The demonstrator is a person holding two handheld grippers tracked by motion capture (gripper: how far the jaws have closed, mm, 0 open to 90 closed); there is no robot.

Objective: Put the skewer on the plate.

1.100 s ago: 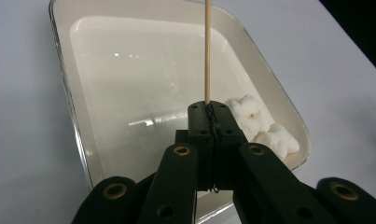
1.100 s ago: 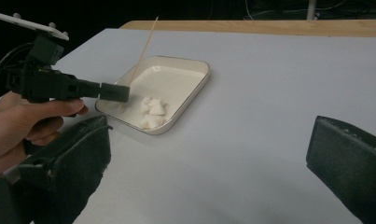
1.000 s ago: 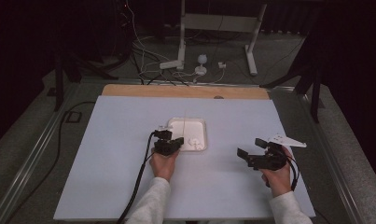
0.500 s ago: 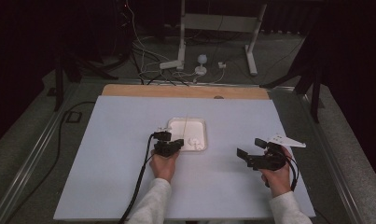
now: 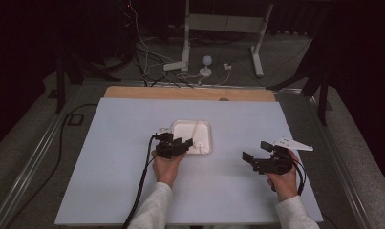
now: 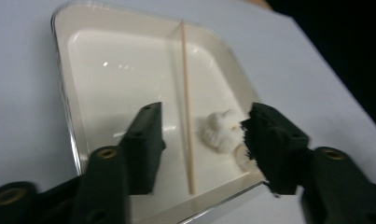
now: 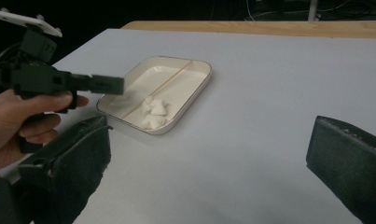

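The left gripper (image 6: pixel 202 140) hangs over the tray (image 6: pixel 64 93) — jaws just opening, straddling skewer (image 6: pixel 185 102) and white lumps (image 6: pixel 220 130); the right gripper (image 5: pixel 257 151) — jaws apart.

You have a shallow cream-white rectangular tray (image 6: pixel 69 98) with a thin silvery rim, plain inside. Across it lies a slim pale-tan wooden stick (image 6: pixel 186 112). At its 5 o'clock corner sit small white crumpled lumps (image 6: pixel 219 131). Your matte black left gripper (image 6: pixel 202 154) frames them. The tabletop sheet (image 5: pixel 123 143) is flat pale blue-grey, unpatterned, with a light wood strip (image 5: pixel 190 93) at 12 o'clock.
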